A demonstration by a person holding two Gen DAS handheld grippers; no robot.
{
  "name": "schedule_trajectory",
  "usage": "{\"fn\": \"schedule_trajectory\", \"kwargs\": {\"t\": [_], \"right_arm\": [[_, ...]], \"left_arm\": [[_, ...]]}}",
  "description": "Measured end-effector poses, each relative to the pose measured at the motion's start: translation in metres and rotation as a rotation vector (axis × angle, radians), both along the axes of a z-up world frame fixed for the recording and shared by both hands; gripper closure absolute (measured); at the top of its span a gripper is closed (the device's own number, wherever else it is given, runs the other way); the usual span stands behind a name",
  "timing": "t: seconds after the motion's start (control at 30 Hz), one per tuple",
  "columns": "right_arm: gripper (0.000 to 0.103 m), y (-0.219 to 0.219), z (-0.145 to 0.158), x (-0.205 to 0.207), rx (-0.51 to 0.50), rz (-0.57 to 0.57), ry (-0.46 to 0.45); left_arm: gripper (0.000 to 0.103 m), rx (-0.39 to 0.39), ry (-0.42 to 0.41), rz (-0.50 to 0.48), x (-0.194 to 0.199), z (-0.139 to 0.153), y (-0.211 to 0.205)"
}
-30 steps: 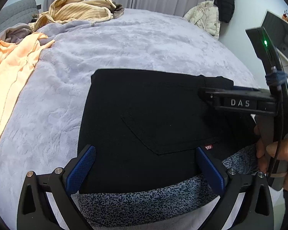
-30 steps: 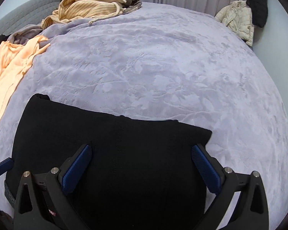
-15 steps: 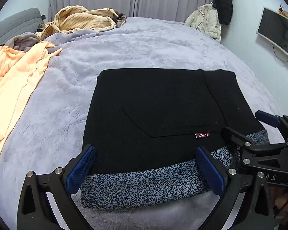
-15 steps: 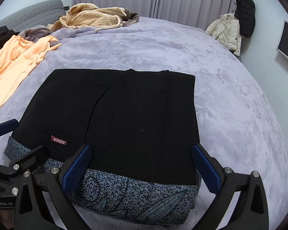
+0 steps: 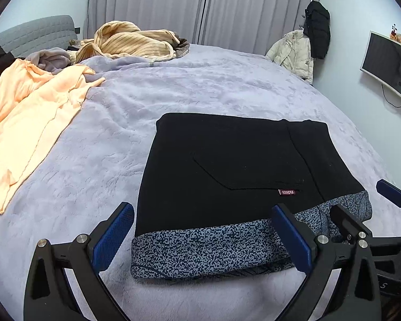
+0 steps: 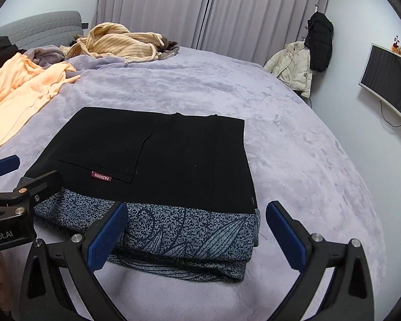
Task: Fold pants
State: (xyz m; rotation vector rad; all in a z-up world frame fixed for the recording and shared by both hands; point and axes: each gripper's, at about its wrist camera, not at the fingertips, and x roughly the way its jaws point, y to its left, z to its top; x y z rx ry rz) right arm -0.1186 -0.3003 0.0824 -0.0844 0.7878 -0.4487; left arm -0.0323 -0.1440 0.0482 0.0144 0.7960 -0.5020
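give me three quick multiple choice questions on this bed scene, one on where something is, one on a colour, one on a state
1. Where does the orange garment lie relative to the folded pants?
A. on top of them
B. apart, toward the left side of the bed
C. under them

2. What colour is the small label on the pants?
A. red
B. green
C. white

3. How are the two grippers?
A. both shut on the pants
B. one open, one shut
C. both open, holding nothing

Answers:
1. B: the orange garment lies on the blanket, clear of the pants.
2. A: the label is red with pale letters.
3. C: the left gripper and right gripper have their jaws spread wide with no cloth pinched between them.
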Motion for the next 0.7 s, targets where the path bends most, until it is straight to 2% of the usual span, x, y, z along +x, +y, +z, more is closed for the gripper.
{"fn": "schedule_trajectory", "kwargs": {"t": [0.13,0.37,0.7], "right_arm": [[0.0,-0.005,-0.006,-0.002,0.038,0.005,0.006],[0.0,-0.007,-0.018,-0.003,0.06,-0.008,0.007],[0.0,-0.004,-0.019,-0.002,0.051,-0.007,0.02]], "left_arm": [[0.0,0.01,-0.043,0.072,-0.009,-0.004,0.004],[0.0,0.0,0.029,0.045,-0.004,-0.011,0.003],[0.0,0.013,0.058,0.028,-0.002,-0.01,-0.002]]}}
